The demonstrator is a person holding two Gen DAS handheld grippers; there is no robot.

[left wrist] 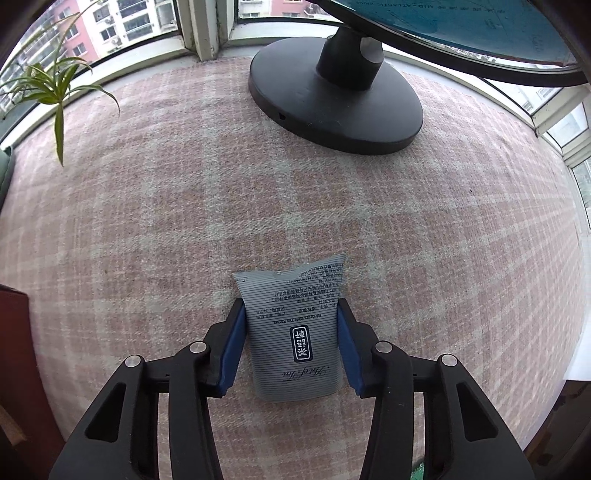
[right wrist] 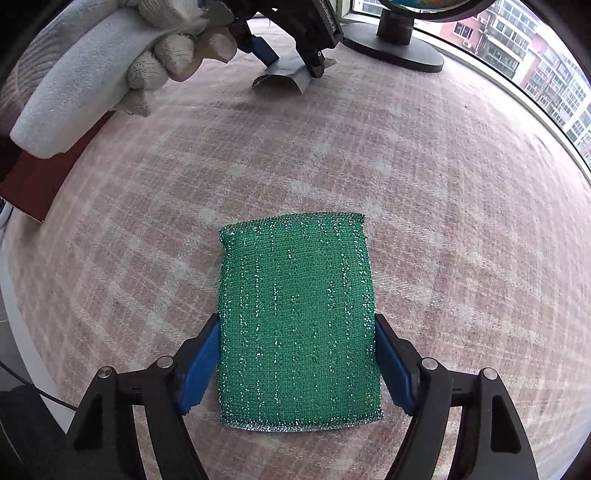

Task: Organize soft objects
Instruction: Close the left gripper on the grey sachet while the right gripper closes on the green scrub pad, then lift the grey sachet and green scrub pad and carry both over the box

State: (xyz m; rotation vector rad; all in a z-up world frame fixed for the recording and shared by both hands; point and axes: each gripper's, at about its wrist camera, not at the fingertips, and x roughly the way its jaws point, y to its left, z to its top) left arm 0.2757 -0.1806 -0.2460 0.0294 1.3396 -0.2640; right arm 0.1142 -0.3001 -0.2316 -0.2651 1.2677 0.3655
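Observation:
A grey striped tea packet (left wrist: 295, 332) with dark print lies on the pink checked cloth (left wrist: 147, 221). My left gripper (left wrist: 290, 306) points down over it, both blue pads pressing its long sides. In the right wrist view that packet (right wrist: 284, 75) bows up in an arch between the left gripper's fingers (right wrist: 264, 50), which a white-gloved hand (right wrist: 166, 48) holds. A green glittery scouring sponge (right wrist: 295, 295) lies flat on the cloth nearer the camera. My right gripper (right wrist: 296, 319) straddles it, a blue pad against each long edge.
A globe's black round base (left wrist: 332, 99) stands on the cloth beyond the packet, by the window frame (left wrist: 199, 33). A spider plant (left wrist: 55, 85) hangs in at the far left. A dark red-brown box (right wrist: 40, 177) sits at the cloth's left edge.

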